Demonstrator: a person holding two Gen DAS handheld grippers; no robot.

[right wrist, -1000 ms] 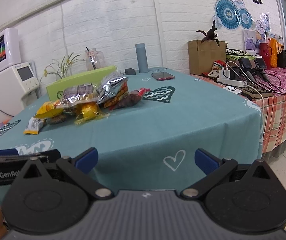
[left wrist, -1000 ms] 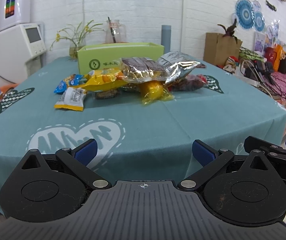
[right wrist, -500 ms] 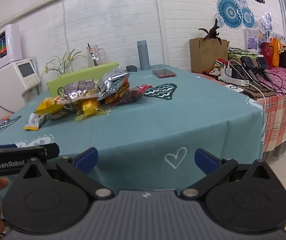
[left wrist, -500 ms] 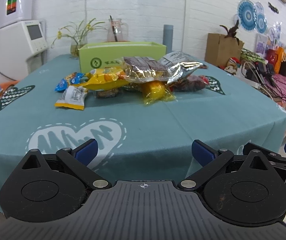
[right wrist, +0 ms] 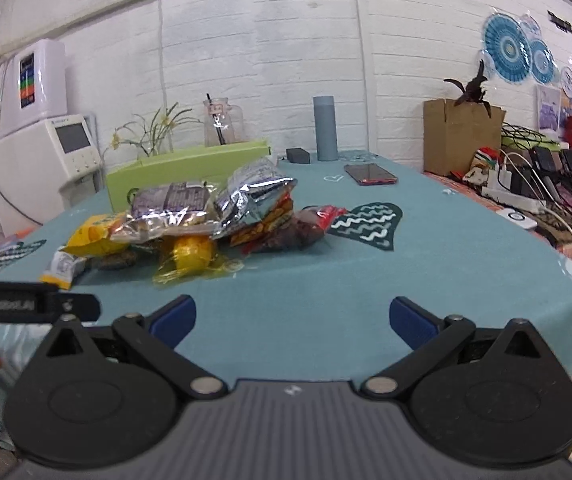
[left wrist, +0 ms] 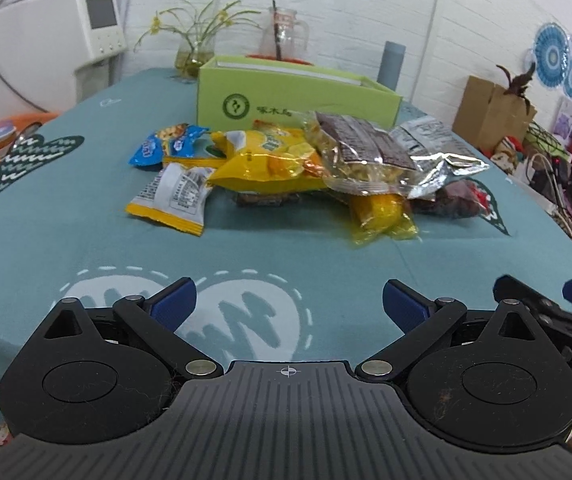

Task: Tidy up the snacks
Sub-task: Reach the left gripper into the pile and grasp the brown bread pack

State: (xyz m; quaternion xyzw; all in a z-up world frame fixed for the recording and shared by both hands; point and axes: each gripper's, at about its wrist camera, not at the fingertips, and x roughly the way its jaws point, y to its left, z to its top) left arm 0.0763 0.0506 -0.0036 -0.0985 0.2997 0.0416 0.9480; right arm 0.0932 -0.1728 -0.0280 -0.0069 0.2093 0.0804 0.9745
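White brick walls back a bench (left wrist: 86, 248) under a teal cloth printed with hearts. Near the middle of it lies the snack pile (left wrist: 310, 164): a yellow bag (left wrist: 270, 164), a clear pack of dark bars (left wrist: 366, 152) on top, a silver foil bag (left wrist: 442, 156) to its right, a small yellow-and-white packet (left wrist: 174, 198) at the left edge, and 2 blue packets (left wrist: 166, 144) behind that. Just behind the pile stands a green box (left wrist: 298, 98), open at the top.

A wide strip of bare cloth separates the pile from the near edge of the bench, where both tools hang. The left gripper (left wrist: 288, 304) is spread wide with nothing between its blue pads, above the white heart print. The right gripper (right wrist: 292, 318) is likewise wide and empty, over bare cloth near the front edge, and its tip shows at the right rim of the left view.

To the right of the pile the cloth is bare out to the bench's right edge. Toward the far side lie a phone (right wrist: 370, 174), a small dark box (right wrist: 298, 155) and a grey cylinder (right wrist: 324, 128).
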